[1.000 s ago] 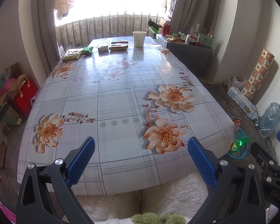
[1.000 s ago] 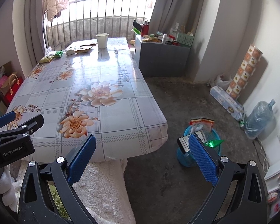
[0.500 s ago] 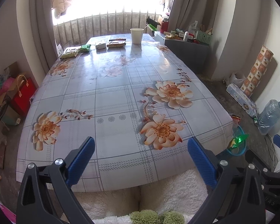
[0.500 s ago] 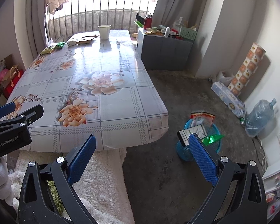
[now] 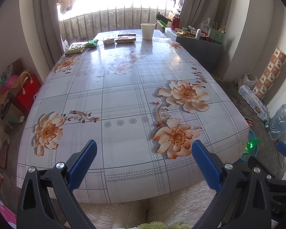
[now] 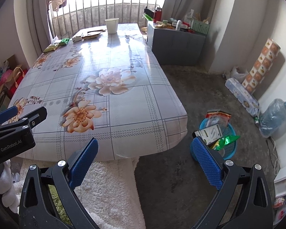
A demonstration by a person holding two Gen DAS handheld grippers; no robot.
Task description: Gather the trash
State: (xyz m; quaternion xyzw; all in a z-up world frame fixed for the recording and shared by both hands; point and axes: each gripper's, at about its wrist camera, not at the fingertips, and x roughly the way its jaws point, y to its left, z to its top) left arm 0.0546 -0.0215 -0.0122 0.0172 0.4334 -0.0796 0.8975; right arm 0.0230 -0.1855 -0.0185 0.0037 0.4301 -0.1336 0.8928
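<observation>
Both grippers hang at the near end of the worktop [image 5: 123,99], the left gripper [image 5: 143,158] and the right gripper [image 6: 144,157] each with jaws wide apart and empty. On the floor to the right, a blue basket [image 6: 229,149] holds wrappers. Far off by the window lie snack packets [image 5: 76,47] and a paper cup [image 5: 147,31].

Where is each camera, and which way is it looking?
Left wrist: on the open left gripper, facing along the table to the window.
Right wrist: on the open right gripper, facing the table corner and blue basket; left gripper at left edge.
Both show the table and paper cup.
</observation>
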